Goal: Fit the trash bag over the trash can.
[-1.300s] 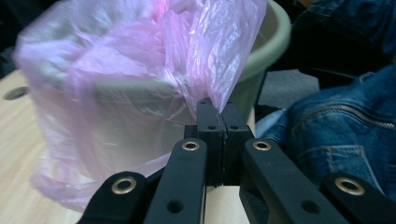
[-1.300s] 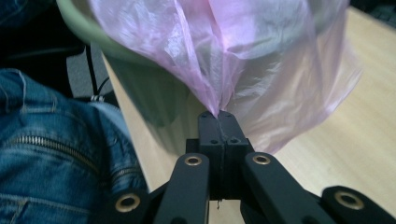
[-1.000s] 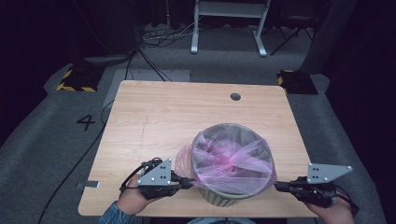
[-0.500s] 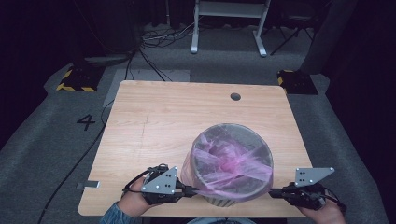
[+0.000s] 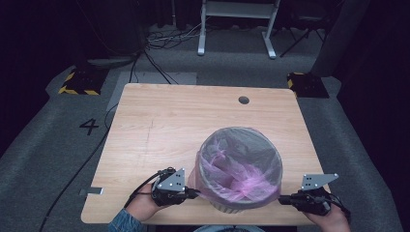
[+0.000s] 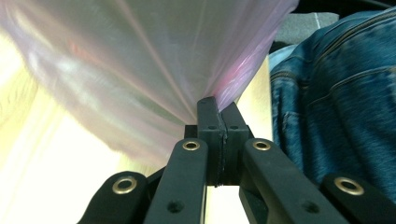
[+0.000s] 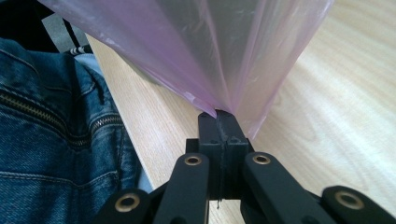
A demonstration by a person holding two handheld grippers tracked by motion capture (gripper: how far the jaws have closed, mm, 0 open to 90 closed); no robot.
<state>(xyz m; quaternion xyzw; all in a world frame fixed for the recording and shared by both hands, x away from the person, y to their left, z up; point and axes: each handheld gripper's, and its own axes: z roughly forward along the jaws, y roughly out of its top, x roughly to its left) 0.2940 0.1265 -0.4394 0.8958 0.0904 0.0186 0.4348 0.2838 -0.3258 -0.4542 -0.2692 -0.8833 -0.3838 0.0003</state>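
Pinching the pink bag liner [image 5: 240,166] at its 9 and 3 o'clock sides, left gripper [image 5: 193,193] and right gripper [image 5: 284,198] jaws clench film, likely stretching it over the bin [image 5: 227,207] at the counter's [image 5: 164,125] 6 o'clock edge.

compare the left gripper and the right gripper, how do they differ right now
The left gripper sits at the bin's left side, over the table; the right gripper sits farther out at the bin's right, at the table's near edge. The left's pull on the pink bag looks shorter, the right's longer. Both are shut on the bag's film, jaws pressed together.
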